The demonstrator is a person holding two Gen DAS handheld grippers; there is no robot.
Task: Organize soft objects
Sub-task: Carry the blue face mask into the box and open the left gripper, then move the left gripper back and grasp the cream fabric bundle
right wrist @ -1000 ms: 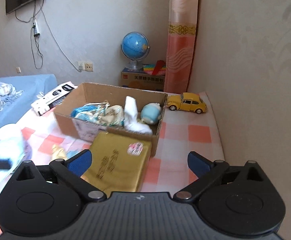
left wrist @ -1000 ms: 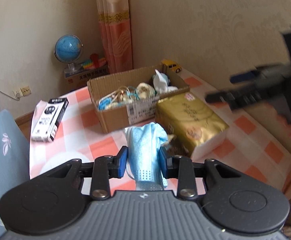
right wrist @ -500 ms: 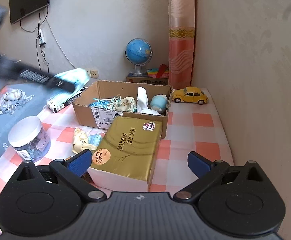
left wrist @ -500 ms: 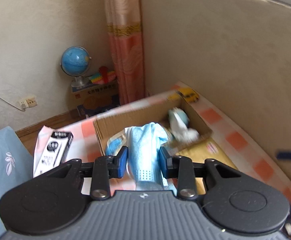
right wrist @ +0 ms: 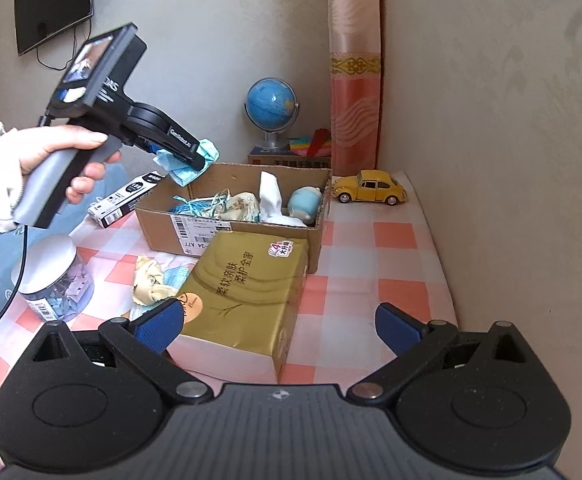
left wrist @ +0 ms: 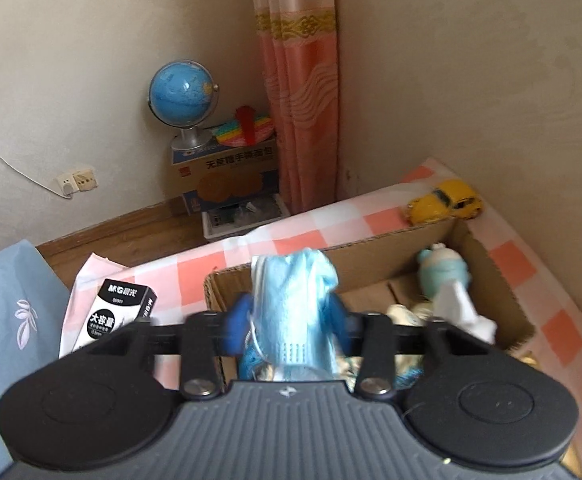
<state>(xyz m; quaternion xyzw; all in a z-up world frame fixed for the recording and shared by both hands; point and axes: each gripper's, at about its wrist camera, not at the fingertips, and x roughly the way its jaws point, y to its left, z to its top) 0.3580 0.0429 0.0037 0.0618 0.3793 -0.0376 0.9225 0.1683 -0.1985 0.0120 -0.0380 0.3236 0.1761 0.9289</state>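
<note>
A crumpled blue face mask (left wrist: 291, 288) sticks up between the blue pads of my left gripper (left wrist: 289, 320). Its jaws are opening, blurred, with the pads still against the mask. The right wrist view shows that gripper (right wrist: 199, 160) hanging over the left end of the open cardboard box (right wrist: 227, 236), mask (right wrist: 183, 172) dangling from it. Inside the box lie a pale blue plush toy (right wrist: 305, 204), white tissue (right wrist: 271, 196) and tangled blue string. My right gripper (right wrist: 279, 324) stands open and empty, low over the near end of a gold tissue pack (right wrist: 247, 288). A cream cloth (right wrist: 149, 284) and another blue mask (right wrist: 177, 274) lie beside it.
A person's hand (right wrist: 63, 148) holds the left gripper. A yellow toy car (right wrist: 371, 190) stands right of the box, by the wall. A grey-lidded jar (right wrist: 51, 276) and a black-and-white carton (right wrist: 127, 196) sit to the left. A globe (right wrist: 271, 108) stands behind the table.
My left gripper has carried the mask forward from in front of the box to over its left end, and its pads have spread a little. The right gripper has barely moved.
</note>
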